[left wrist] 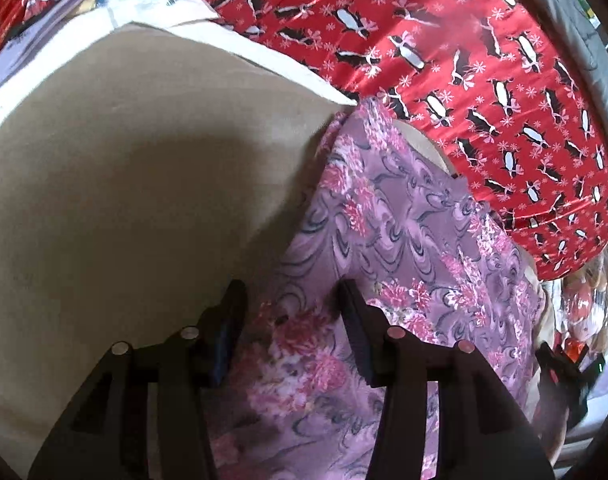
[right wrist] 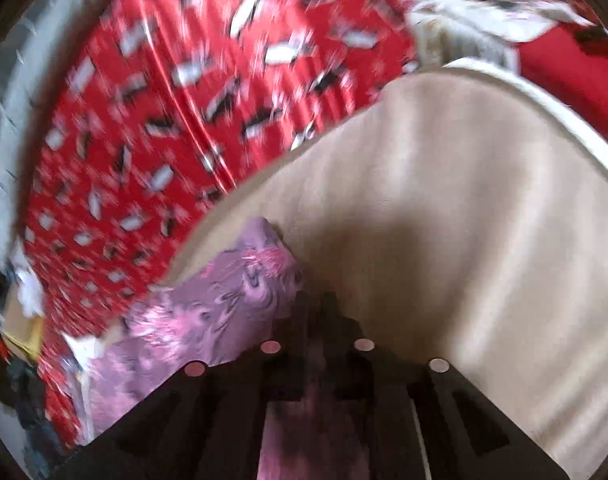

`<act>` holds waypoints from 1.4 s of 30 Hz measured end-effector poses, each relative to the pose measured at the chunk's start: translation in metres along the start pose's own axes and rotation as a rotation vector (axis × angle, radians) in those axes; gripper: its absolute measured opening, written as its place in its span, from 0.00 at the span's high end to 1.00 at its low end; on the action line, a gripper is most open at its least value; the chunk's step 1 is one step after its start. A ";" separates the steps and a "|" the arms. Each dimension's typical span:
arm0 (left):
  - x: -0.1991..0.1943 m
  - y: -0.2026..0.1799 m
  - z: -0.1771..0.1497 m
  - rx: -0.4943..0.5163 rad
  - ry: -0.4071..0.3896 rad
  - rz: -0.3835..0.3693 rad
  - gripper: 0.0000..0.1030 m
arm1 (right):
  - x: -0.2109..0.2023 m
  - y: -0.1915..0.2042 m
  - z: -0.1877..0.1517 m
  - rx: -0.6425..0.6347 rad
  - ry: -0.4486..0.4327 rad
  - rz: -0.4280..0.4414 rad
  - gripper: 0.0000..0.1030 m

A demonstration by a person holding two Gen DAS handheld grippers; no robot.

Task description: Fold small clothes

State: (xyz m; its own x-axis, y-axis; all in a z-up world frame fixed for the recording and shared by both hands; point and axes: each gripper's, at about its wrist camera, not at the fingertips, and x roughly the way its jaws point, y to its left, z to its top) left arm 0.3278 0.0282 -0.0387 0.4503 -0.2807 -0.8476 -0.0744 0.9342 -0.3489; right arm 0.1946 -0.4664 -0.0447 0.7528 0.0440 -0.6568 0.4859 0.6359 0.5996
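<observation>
The purple flowery cloth (left wrist: 403, 216) lies along the tan board's (left wrist: 124, 168) edge; the left gripper (left wrist: 292, 320) hangs released over its near end; the right gripper (right wrist: 315, 304) is clenched on the other end.

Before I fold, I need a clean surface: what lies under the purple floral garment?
The purple floral garment lies on a beige board, over a red penguin cloth. Anything directly beneath the garment is covered.

We see a red penguin-print cover (left wrist: 443, 60) spread beneath a beige board (left wrist: 124, 160); daylight casts soft shadows across it.
</observation>
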 end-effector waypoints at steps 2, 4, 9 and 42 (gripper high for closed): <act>-0.009 -0.005 -0.001 0.026 -0.017 0.012 0.54 | -0.020 -0.011 -0.019 0.011 0.028 0.062 0.59; -0.015 -0.008 -0.004 0.045 -0.020 0.005 0.54 | -0.034 -0.021 -0.039 -0.003 0.056 0.043 0.51; -0.015 -0.023 -0.011 0.131 -0.026 0.062 0.54 | -0.048 -0.025 -0.084 -0.060 0.157 0.134 0.94; 0.020 -0.014 -0.015 0.164 0.003 0.112 0.42 | 0.000 0.099 -0.155 -0.543 -0.084 -0.123 0.57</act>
State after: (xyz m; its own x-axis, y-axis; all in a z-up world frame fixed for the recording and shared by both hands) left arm 0.3243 0.0065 -0.0566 0.4451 -0.1730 -0.8786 0.0223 0.9830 -0.1823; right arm 0.1740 -0.2838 -0.0559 0.7483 -0.1027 -0.6554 0.2909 0.9387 0.1851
